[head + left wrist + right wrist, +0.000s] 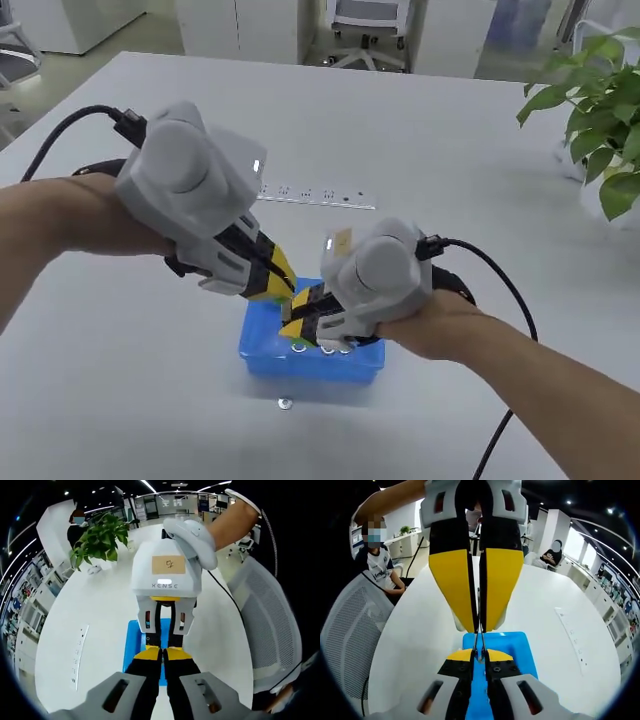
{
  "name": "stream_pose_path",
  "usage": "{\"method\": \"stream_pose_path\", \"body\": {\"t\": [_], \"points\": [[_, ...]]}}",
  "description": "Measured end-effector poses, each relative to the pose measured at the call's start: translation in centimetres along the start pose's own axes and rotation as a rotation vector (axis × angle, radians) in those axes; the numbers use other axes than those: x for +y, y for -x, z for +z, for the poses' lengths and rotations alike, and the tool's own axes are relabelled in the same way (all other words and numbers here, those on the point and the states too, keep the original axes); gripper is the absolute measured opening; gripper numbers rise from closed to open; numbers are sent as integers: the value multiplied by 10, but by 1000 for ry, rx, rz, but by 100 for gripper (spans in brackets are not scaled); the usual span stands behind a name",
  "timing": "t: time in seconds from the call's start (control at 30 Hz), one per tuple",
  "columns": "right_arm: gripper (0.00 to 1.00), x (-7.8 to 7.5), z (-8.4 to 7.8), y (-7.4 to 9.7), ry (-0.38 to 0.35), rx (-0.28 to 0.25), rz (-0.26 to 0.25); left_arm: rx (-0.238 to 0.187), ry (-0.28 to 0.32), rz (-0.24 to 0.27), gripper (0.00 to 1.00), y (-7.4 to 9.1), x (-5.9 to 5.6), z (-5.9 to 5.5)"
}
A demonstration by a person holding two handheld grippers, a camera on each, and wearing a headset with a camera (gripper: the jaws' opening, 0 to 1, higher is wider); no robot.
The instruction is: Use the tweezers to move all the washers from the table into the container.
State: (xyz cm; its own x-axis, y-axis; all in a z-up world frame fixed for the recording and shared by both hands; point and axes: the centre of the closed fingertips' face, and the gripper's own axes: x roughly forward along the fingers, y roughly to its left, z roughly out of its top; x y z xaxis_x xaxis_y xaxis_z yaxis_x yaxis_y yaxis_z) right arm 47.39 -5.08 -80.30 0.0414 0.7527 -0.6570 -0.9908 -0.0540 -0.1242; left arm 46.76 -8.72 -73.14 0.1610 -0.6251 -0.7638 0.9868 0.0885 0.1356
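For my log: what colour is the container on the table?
The container is blue; head view shows it best.

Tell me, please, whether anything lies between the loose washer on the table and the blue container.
Nothing visible does. The washer lies on bare table in front of the container; the left gripper and right gripper hover over the container, not between them.
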Motion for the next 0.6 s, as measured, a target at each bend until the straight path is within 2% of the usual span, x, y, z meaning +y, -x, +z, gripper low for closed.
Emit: {"method": "stream_pose_path", "body": {"t": [0.37, 0.6], "points": [[10, -12, -13, -19, -23, 7, 17, 14, 27, -8, 5, -14, 15, -18], [10, -15, -24, -27, -40, 16, 31, 11, 45, -17, 5, -25, 19, -27]]}}
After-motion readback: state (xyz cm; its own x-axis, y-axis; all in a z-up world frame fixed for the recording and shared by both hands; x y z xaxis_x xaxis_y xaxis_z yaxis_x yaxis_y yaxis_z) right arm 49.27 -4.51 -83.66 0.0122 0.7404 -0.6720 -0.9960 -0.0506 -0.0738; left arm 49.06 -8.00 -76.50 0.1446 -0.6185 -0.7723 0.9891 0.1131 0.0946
